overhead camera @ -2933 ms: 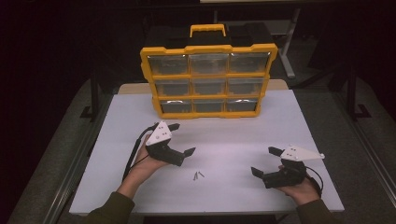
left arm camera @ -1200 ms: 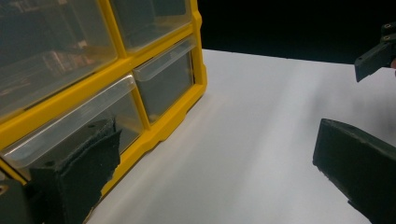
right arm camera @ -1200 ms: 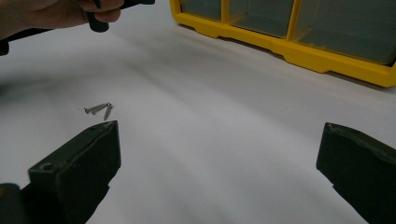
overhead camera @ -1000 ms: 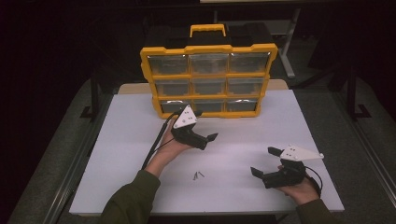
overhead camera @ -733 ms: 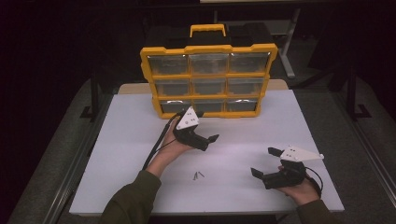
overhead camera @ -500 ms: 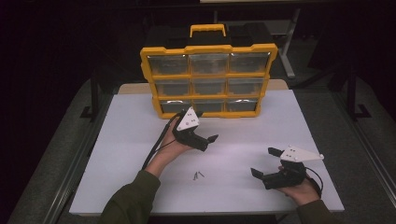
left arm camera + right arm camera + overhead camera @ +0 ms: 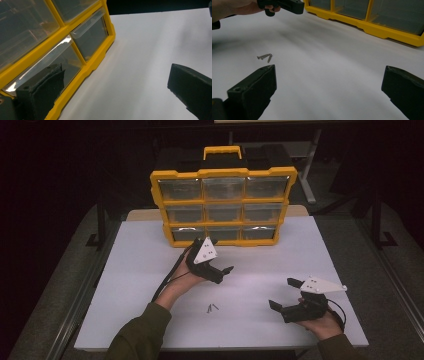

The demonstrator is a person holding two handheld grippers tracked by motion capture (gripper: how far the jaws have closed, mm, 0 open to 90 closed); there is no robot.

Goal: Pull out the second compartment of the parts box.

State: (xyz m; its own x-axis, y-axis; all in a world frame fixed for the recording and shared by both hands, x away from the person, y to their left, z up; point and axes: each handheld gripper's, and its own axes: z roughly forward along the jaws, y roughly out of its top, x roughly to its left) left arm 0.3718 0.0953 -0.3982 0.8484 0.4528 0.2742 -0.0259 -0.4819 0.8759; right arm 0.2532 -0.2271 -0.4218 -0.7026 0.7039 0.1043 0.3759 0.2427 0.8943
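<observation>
Nearest the person, the right gripper (image 7: 286, 295) rests low on the white table (image 7: 280, 260), well in front of the yellow drawer organizer (image 7: 222, 205) and off toward its right end; its jaws stand wide apart with nothing between them, and in the right gripper view the bare tabletop shows across the whole gap. A little farther in, roughly midway between the person's edge and the organizer, a few small screws (image 7: 212, 308) lie loose on the table, touching or nearly touching one another; in the right gripper view the screws (image 7: 265, 56) sit just beyond the left-hand jaw. Farther still, the left gripper (image 7: 226, 271) is held up just in front of the organizer's bottom row of drawers, near the left and middle ones. Its jaws are also spread wide and hold nothing. In the left gripper view one jaw stands close before a clear bottom drawer (image 7: 45, 72), though whether it touches cannot be told, while the other jaw is over open table. The organizer stands upright at the far side of the table, its black-and-yellow carrying handle (image 7: 222, 151) on top.
</observation>
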